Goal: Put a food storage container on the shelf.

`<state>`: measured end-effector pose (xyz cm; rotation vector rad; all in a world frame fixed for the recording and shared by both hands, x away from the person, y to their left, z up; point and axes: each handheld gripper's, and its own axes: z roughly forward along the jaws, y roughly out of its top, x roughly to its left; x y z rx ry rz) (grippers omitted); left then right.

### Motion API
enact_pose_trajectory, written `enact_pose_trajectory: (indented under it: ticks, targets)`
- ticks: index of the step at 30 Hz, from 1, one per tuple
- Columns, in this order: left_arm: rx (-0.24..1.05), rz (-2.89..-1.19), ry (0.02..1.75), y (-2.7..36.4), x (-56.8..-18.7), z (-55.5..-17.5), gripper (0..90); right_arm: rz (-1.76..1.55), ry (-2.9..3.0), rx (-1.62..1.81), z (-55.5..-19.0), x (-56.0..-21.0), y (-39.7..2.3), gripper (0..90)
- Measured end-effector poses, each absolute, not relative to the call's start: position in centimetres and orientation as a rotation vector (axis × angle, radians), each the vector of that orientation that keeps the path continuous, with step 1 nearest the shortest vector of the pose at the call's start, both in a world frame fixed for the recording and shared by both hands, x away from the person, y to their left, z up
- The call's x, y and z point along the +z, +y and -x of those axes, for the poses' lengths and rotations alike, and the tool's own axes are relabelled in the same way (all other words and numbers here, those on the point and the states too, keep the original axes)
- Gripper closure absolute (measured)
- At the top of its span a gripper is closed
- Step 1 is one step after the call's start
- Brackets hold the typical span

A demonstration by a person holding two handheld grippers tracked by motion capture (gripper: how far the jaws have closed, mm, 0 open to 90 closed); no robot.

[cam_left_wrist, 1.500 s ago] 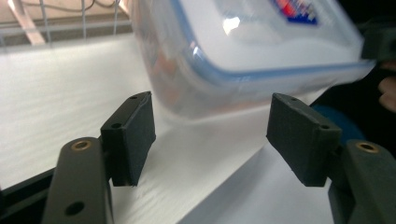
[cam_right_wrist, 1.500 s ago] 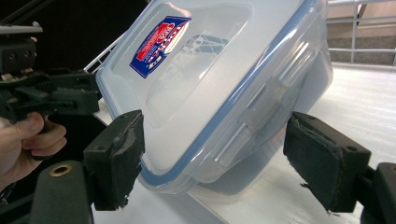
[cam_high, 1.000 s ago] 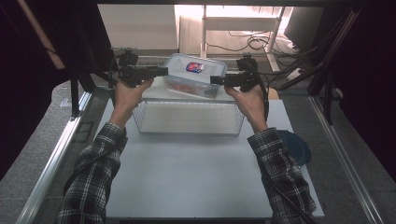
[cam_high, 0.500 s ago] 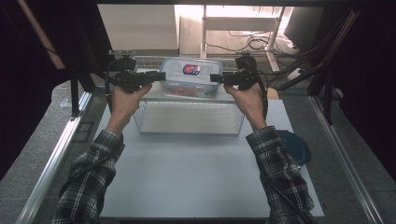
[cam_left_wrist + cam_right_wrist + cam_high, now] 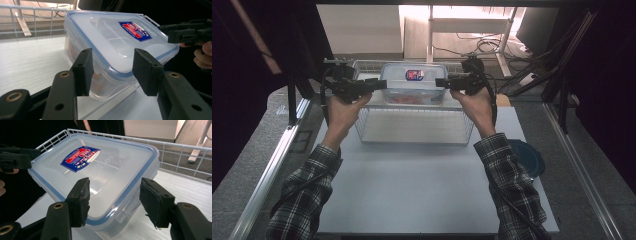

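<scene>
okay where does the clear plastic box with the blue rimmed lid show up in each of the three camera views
High view: the plastic box sits top centre, at the far end of the wire basket, between the left gripper and the right gripper.
Left gripper view: centre, tilted, just beyond the two black jaws.
Right gripper view: centre, likewise past the jaws.
Shared landmark: the red and blue label on the lid.
</scene>
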<state>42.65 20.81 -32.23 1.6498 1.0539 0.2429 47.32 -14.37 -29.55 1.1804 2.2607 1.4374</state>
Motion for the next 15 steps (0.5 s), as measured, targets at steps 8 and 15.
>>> enact_pose_trajectory:
  ticks: [8,15]
  targets:
    - [0.266,-1.688,0.950,21.5,-31.9,-40.4,30.6,-1.063,2.216,1.489,-45.2,-29.1,-14.6,15.0]
    - [0.238,-1.739,0.927,21.4,-33.8,-38.1,17.9,-0.974,2.235,1.444,-42.9,-30.3,-14.8,5.4]
